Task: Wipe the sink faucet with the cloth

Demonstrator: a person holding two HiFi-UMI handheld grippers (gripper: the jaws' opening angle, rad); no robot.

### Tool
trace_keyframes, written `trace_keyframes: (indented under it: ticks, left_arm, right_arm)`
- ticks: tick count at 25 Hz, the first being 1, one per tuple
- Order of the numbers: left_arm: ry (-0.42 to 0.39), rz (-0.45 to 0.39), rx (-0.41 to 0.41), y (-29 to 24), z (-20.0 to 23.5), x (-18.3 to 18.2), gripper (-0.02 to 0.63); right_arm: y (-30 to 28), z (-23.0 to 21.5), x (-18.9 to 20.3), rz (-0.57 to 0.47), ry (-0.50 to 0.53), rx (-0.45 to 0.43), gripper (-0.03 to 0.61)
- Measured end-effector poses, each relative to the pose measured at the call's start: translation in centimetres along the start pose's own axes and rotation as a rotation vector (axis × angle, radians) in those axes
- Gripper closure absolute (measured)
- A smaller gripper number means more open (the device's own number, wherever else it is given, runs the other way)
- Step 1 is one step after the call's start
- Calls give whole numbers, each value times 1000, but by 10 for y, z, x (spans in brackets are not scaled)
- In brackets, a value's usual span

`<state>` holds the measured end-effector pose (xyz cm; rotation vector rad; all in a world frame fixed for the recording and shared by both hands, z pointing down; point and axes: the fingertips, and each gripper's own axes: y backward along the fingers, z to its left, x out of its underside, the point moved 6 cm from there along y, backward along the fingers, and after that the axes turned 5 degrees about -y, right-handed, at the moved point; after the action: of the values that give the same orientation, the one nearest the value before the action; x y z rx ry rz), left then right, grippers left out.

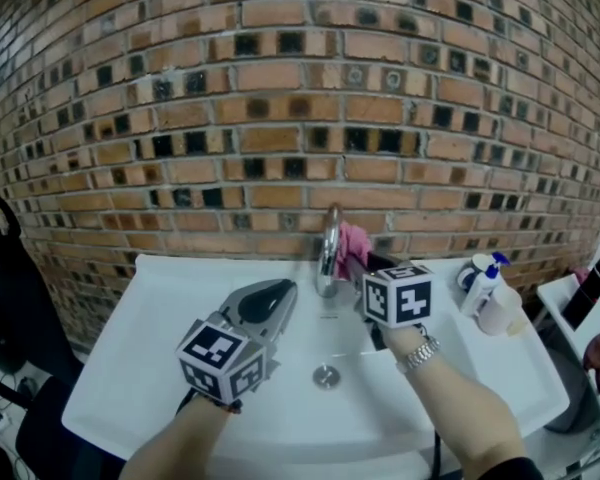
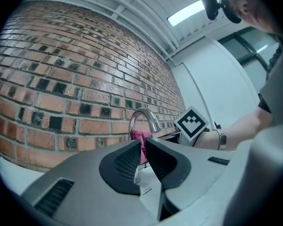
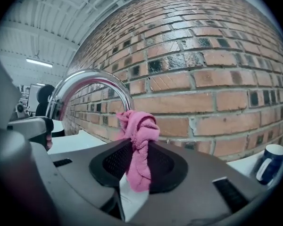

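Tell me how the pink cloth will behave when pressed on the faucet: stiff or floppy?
Probably floppy: the pink cloth bunches in soft twisted folds where the right tool pinches it. Likely light, since the bunch stands above the jaws unsupported. It would probably mould around the curved faucet.

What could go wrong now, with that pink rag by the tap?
The right gripper pinches only a twisted bunch of the pink cloth; rubbing the faucet might tug it loose. Little cloth pokes past the gripper, so hard plastic may scrape the chrome. The spray bottle near that arm could get knocked.
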<state>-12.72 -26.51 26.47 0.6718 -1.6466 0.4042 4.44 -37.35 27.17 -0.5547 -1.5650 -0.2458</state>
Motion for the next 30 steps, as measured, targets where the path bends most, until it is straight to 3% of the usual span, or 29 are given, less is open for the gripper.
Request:
trace_keyframes:
  ticks: [6,21,30]
  left_arm:
    - [-11,50,7,11,-11,-2,577]
    - [-28,3,-1,88,-88,-17,609]
    - [-53,-29,35,102,-125,-29,611]
  right_arm:
    - [39,7,12,-8,-29,-24,488]
    - [167,54,37,-96,-18,-111,480]
    - [210,69,47,-131,-12,-123,482]
